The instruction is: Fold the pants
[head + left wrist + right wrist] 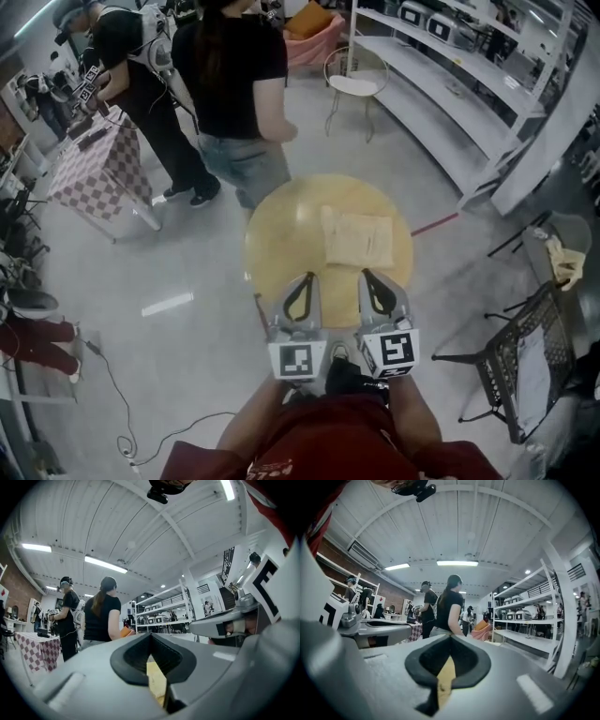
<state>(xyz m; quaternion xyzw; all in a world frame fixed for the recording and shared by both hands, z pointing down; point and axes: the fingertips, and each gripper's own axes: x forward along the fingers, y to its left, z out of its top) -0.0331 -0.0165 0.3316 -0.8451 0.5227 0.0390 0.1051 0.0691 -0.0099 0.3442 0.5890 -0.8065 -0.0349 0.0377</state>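
Folded pants [357, 238] lay on the round worktop [281, 234] (beige on yellow). The left tool [304, 277] and right tool [373, 274] hovered near its edge, jaws pressed together.

Tan pants [357, 238] lie folded flat on table.

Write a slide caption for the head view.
Grey left gripper and grey right gripper, both shut and empty, over the near edge of a round pale wooden table bearing folded beige pants.
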